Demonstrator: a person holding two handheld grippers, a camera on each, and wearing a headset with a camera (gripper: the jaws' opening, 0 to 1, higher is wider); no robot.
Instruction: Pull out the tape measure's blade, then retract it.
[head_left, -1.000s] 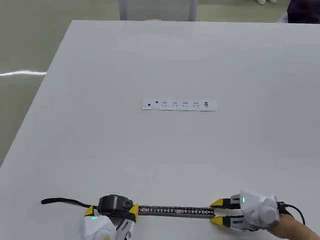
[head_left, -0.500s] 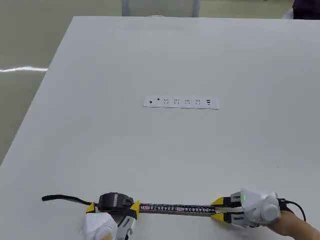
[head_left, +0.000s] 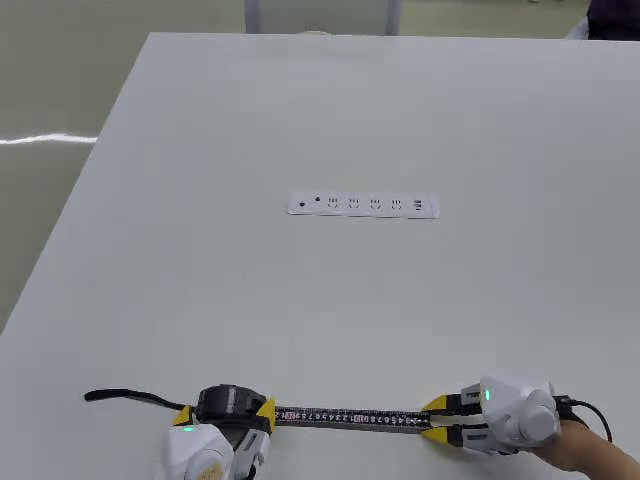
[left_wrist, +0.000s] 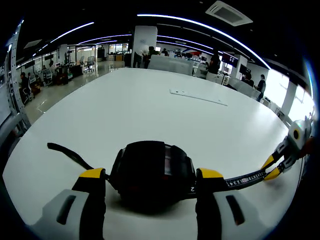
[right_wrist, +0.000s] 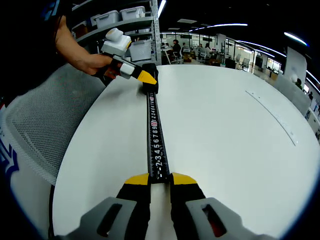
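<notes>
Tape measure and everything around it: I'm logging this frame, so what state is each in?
Tape measure case: clamped, resting on the table.
Blade: pulled out, lying flat.
Left gripper: shut on the case.
Right gripper: shut on the blade's tip.
Wrist strap: slack on the table.
Power strip: nothing plugged in.

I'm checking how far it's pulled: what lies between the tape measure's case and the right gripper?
The pulled-out blade, lying along the table from the case to the right gripper; the head view shows it.
</notes>
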